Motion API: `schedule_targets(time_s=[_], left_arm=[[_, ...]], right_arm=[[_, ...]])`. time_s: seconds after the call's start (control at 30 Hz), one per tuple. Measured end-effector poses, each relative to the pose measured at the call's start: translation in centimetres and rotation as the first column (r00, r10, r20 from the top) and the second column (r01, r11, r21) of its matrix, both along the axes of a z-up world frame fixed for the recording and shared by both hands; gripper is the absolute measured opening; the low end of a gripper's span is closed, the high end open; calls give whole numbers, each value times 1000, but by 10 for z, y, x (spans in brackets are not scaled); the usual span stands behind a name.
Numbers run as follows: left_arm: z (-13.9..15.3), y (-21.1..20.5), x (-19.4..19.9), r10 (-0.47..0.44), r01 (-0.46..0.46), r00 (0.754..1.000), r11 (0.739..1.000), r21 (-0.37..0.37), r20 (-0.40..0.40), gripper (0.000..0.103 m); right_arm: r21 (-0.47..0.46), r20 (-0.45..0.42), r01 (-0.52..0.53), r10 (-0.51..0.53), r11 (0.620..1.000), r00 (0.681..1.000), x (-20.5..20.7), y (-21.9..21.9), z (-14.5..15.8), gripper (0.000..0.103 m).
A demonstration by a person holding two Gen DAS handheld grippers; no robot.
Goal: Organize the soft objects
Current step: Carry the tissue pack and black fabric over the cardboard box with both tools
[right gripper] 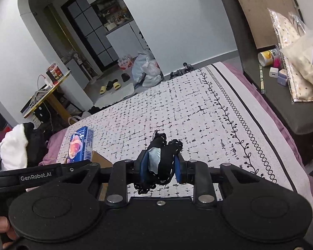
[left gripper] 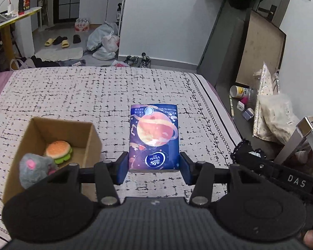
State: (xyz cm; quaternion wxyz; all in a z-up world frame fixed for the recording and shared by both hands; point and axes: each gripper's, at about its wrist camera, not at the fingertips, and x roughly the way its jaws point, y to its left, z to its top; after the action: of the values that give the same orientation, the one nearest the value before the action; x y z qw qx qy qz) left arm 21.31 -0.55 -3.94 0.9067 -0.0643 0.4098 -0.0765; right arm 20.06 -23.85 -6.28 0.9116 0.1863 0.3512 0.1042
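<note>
Covering the bed, a checked quilt is seen; a tissue pack and black lace cloth are clamped in left fingers and right fingers.

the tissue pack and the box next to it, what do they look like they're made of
Tissue pack: glossy printed plastic film, judging by the glare spot on its planet artwork; it looks soft inside.
Cardboard box: plain brown cardboard, matte, with raw cut edges along its open top.
</note>
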Motion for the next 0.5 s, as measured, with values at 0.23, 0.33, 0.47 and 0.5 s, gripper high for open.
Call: schedule_targets(time_s=[0.23,0.33,0.47,0.5], left_arm=[[10,28,-14,5,-5,1000,1000,1,27,50],[13,41,-20,11,-10,999,1000,-8,35,50],[12,58,-25,24,-24,999,1000,-4,44,50],[11,63,-26,30,-30,999,1000,-8,44,50]], right_arm=[[-12,19,-25,25,1000,1000,-8,14,9,26],[-17,28,-37,37,999,999,-11,22,14,26],[-28,38,-59,60,998,997,-14,35,18,26],[-30,39,-63,64,998,997,-14,38,19,26]])
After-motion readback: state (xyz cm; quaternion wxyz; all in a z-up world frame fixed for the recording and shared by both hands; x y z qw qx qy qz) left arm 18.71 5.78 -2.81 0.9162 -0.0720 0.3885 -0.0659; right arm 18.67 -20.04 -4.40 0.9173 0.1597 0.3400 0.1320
